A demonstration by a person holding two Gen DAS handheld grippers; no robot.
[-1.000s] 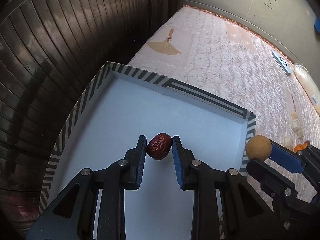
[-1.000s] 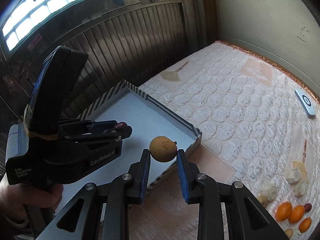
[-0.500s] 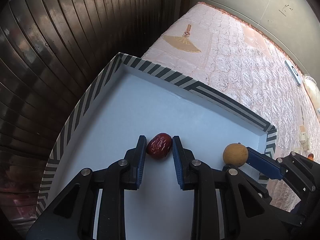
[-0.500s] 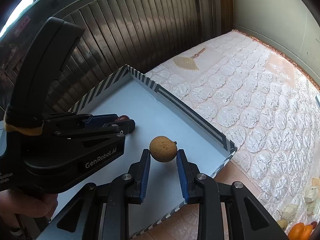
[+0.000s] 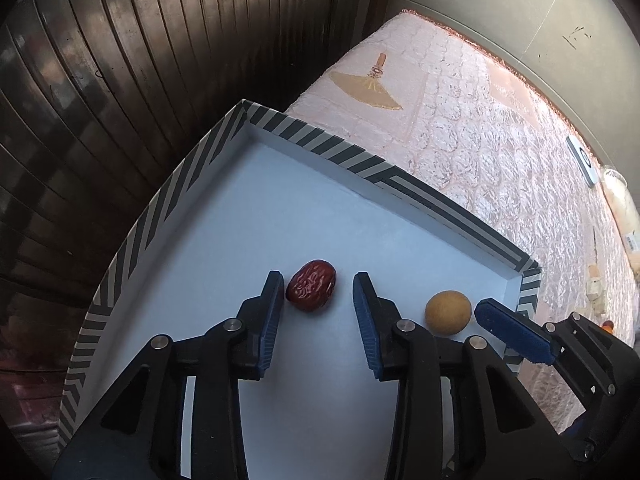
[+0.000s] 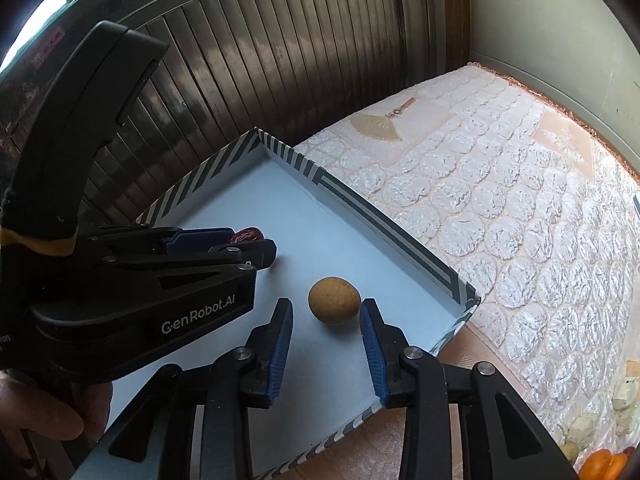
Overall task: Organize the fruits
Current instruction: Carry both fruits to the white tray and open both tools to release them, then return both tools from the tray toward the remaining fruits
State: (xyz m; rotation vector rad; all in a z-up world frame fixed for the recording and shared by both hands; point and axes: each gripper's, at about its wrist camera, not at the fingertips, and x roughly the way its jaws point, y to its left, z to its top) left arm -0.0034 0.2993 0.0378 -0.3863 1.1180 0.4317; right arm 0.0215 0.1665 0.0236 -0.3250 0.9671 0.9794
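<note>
A wrinkled red date (image 5: 311,291) lies on the white floor of a striped-rim box (image 5: 312,136). My left gripper (image 5: 319,292) is open around it, the date close to the left pad. A round tan longan (image 6: 334,300) lies on the box floor near its right corner; my right gripper (image 6: 326,318) is open around it. The longan also shows in the left wrist view (image 5: 447,312), and the date peeks past the left gripper in the right wrist view (image 6: 248,235).
The box (image 6: 384,220) sits on a quilted pink mat (image 6: 500,184) beside a dark slatted shutter (image 6: 240,72). More fruit, orange kumquats (image 6: 600,462) and pale pieces (image 6: 624,388), lies at the mat's right edge. A fan print (image 5: 366,88) and a white remote (image 5: 582,159) lie farther off.
Both grippers came down into the box and opened. The date and the longan, held before, now rest on the box floor between the open fingers.
</note>
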